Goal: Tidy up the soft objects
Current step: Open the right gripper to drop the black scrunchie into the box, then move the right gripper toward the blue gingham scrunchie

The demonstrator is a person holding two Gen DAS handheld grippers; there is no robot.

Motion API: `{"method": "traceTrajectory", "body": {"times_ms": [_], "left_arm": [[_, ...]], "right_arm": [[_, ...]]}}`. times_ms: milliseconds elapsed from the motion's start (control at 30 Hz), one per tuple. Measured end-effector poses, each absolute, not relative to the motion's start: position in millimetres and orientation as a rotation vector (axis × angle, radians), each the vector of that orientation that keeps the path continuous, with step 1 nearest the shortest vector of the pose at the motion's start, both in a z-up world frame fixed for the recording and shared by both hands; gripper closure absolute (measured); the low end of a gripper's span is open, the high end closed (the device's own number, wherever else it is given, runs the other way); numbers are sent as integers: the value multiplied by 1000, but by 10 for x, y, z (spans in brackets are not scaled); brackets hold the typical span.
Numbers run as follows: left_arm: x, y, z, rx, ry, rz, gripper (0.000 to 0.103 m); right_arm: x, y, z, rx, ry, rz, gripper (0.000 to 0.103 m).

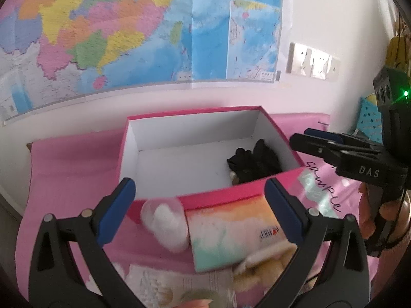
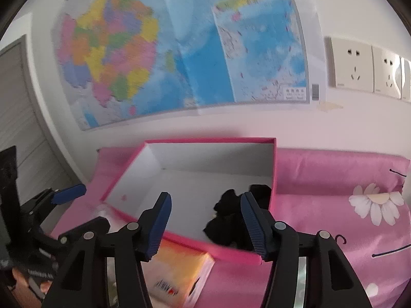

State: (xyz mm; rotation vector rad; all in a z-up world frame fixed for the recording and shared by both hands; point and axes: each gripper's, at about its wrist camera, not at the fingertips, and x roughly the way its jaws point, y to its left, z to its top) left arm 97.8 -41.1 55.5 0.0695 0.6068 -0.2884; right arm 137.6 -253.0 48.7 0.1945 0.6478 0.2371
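Black cloth point(image 1: 253, 161) inside pink box point(image 1: 205, 197), left gripper point(image 1: 200, 210) wide, right gripper point(image 2: 205, 223) wide, both holding nothing

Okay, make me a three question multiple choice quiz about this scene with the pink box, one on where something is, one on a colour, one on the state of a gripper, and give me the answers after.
1. Where is the black cloth bundle?
A. inside the pink box
B. on the tissue pack
C. in the left gripper

2. What colour is the inside of the box?
A. pink
B. white
C. black

3. How is the left gripper?
A. shut on the cotton ball
B. shut on the box rim
C. open, holding nothing

Answers: 1 A, the bundle lies in the box's right near corner. 2 B, its inner walls and floor are white. 3 C, its blue pads stand wide apart above the tissue pack and cotton ball.
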Motion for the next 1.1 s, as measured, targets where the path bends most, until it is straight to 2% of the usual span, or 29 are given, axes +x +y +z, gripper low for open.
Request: {"method": "traceTrajectory", "body": {"times_ms": [133,200,267,600,1100], "left_arm": [[727,-263,592,46,579,-270,2],[623,-208,578,40,569,-251,2],[518,-161,545,42,560,-222,2],[154,-71,222,30,637,-168,2],[-136,-144,69,58,672,-163,2]], "right_arm": [[1043,-2471,581,161,605,262,35],[874,-2415,600,141,586,263,23],[684,-2366,610,116,567,269,19],[38,-2206,364,119,596,289,18],[-207,-2134,210,157,646,316,18]]}}
